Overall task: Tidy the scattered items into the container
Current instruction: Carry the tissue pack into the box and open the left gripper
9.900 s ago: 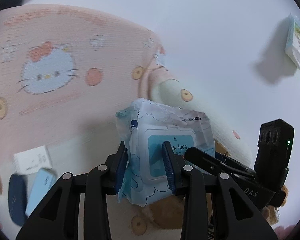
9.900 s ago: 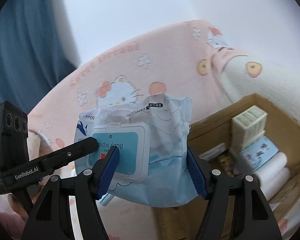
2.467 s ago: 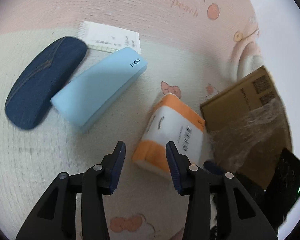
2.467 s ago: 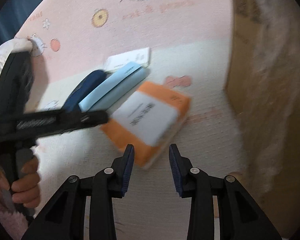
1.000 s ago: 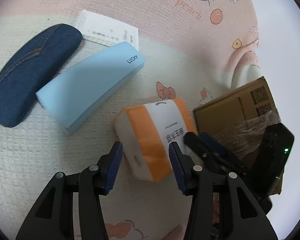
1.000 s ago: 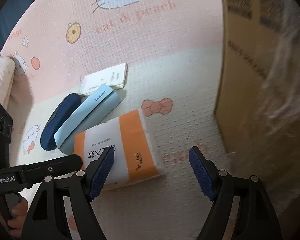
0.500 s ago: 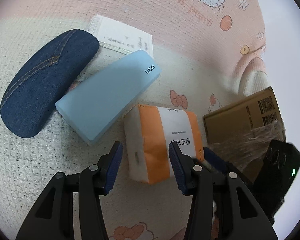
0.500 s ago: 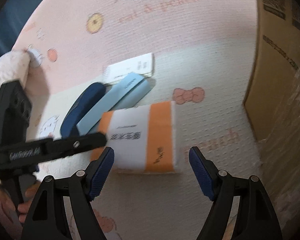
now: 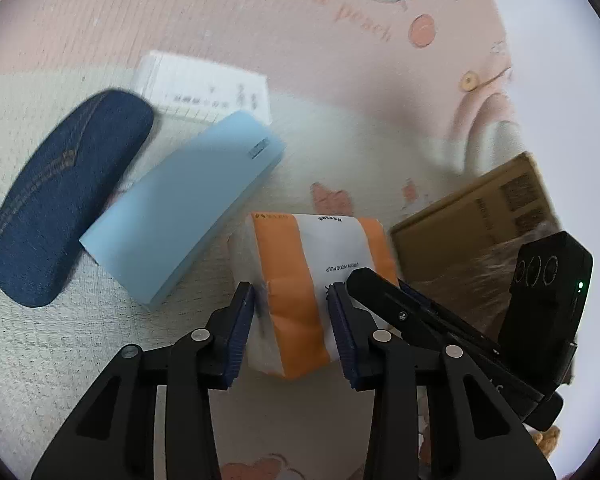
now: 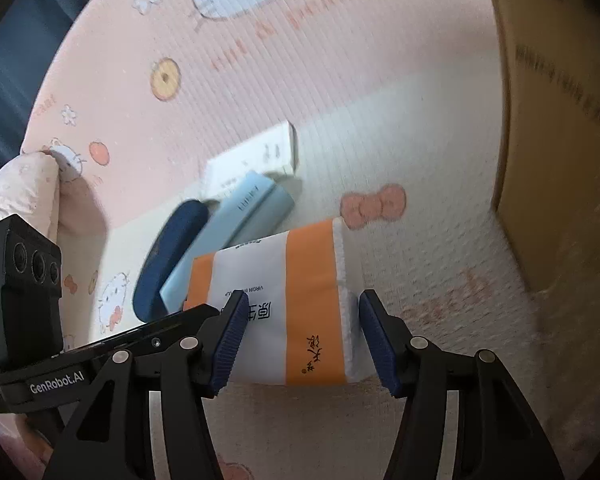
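An orange-and-white tissue pack sits between the fingers of both grippers and looks lifted off the mat. My left gripper is shut on one end of it, denting the wrapper. My right gripper holds the pack across its width from the other side. A light blue case, a dark denim case and a white booklet lie on the mat behind. The cardboard box stands to the right of the left gripper and shows at the right edge of the right wrist view.
A pink and cream Hello Kitty play mat covers the floor, with a raised padded edge at the left. A white wall rises behind the box. Clear plastic wrap hangs over the box.
Both grippers have closed in on the tissue pack, the right from wide open. The pack has risen and turned between them.
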